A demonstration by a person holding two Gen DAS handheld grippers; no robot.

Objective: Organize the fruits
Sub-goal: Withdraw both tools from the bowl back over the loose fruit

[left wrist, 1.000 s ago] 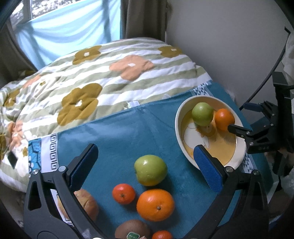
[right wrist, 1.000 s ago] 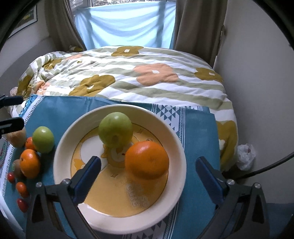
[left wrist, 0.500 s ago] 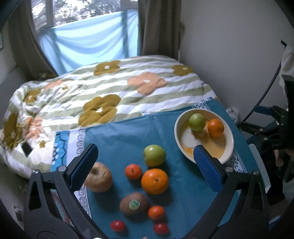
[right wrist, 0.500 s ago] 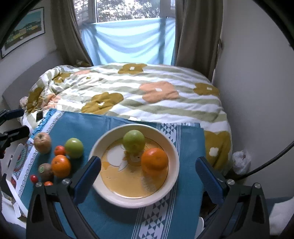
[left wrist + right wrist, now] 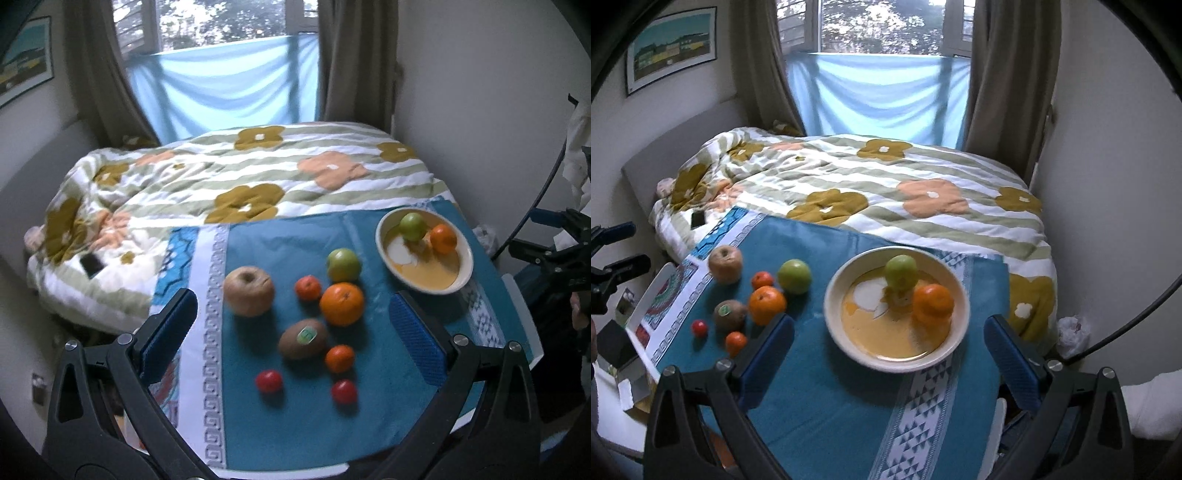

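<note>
A cream bowl on the blue cloth holds a green apple and an orange. Left of it lie a green apple, a large orange, a brown apple, a kiwi, small mandarins and small red fruits. My left gripper is open and empty, raised above the loose fruit. My right gripper is open and empty, raised above the bowl's near side.
The blue cloth covers a small table against a bed with a flowered duvet. A wall runs along the right. A window with a blue drape is behind the bed. Clutter lies on the floor at left.
Both grippers have pulled up and back from the table; the fruit and bowl look smaller and more of the room shows. No fruit has moved.
</note>
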